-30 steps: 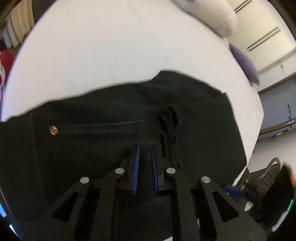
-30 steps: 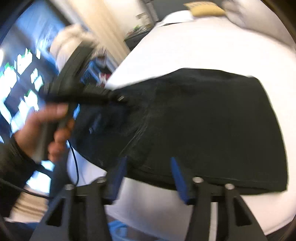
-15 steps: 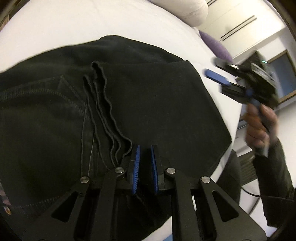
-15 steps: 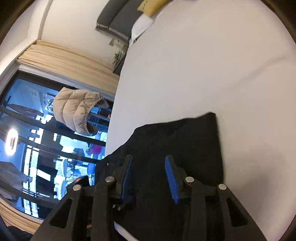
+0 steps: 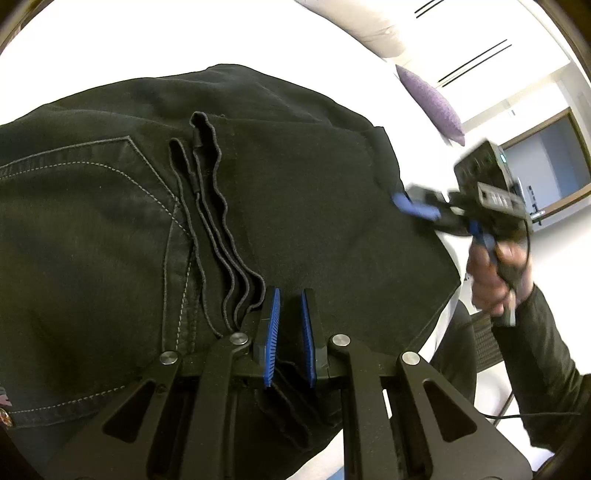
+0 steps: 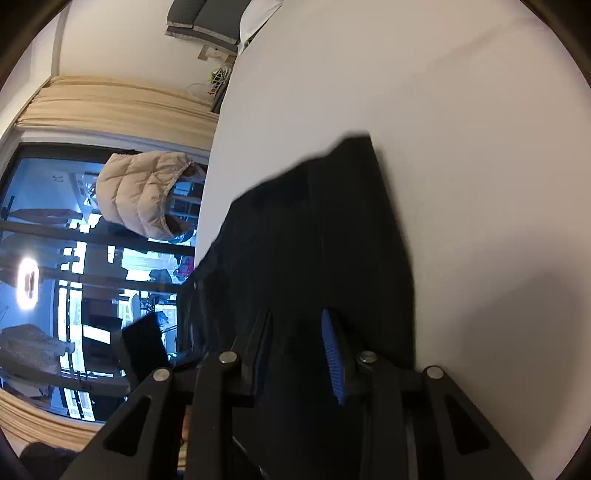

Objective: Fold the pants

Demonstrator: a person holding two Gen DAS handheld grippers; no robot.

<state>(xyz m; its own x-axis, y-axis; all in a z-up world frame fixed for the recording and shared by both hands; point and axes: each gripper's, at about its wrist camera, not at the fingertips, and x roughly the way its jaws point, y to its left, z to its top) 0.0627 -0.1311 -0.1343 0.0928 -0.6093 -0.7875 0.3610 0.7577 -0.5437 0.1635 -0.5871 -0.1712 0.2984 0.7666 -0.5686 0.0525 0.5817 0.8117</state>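
Black pants (image 5: 295, 206) lie folded on a white bed (image 5: 110, 48), with a stitched back pocket at the left and stacked hem edges running down to my left gripper (image 5: 289, 325). Its blue pads stand close together, shut on the pants' layered edge at the near side. My right gripper (image 5: 413, 206) shows at the right in the left wrist view, at the pants' far right edge. In the right wrist view the right gripper (image 6: 295, 350) is open, with the pants (image 6: 332, 240) lying between its fingers.
A white pillow (image 5: 362, 26) and a purple cushion (image 5: 432, 103) lie at the bed's far side. The right wrist view shows a beige puffer jacket (image 6: 144, 192) hanging by a dark window, curtains, and bare white sheet (image 6: 461, 129) to the right of the pants.
The left gripper stays clamped on the pants' edge and has turned, so the pants fill more of its view. The right gripper has moved in onto the pants' right edge and stays open.
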